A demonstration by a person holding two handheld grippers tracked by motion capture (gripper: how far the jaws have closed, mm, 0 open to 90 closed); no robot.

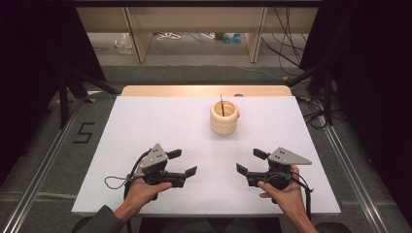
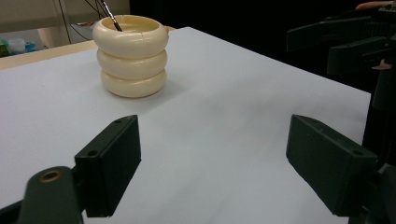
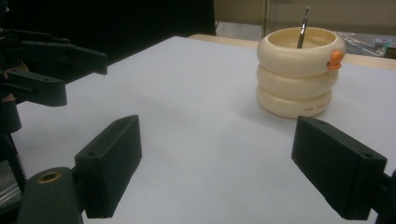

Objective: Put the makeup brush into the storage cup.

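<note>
On the white counter [image 1: 145, 126] a cream holder [image 1: 224, 118] (thin stick inside) stands far, central; left gripper [image 1: 183, 163] and right gripper [image 1: 248, 161] wait near, jaws wide apart, probably poised to reach it.

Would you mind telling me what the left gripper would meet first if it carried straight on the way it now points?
Probably the right gripper, facing the left gripper across bare table; depth is uncertain.

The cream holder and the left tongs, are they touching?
Apart. The high view shows bare white table between the holder and the left tongs.
</note>
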